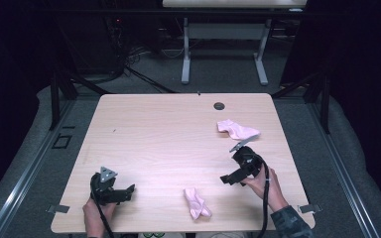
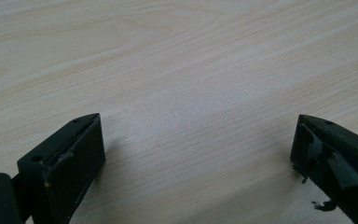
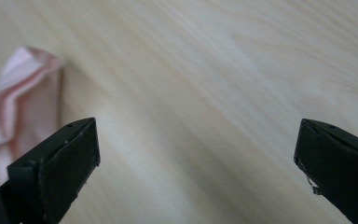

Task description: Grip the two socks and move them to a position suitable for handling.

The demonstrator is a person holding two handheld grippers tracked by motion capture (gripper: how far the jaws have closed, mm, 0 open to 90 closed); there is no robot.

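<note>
Two pink socks (image 1: 197, 203) (image 1: 238, 130) lie well apart on one wooden table (image 1: 168, 134). Both grippers, left gripper (image 1: 129, 191) and right gripper (image 1: 226, 179), gape wide, holding nothing, the near sock between them.

The left gripper (image 2: 193, 154) looks down along its two black jaws at a pale wooden tabletop (image 2: 177, 70). One jaw rises from about seven o'clock, the other from about four o'clock, and they stand wide apart with bare wood between them. The grain runs in long faint streaks from nine o'clock towards three o'clock. The padding on the four o'clock jaw is torn and ragged at its edge, with a small black fleck just beside it.
</note>
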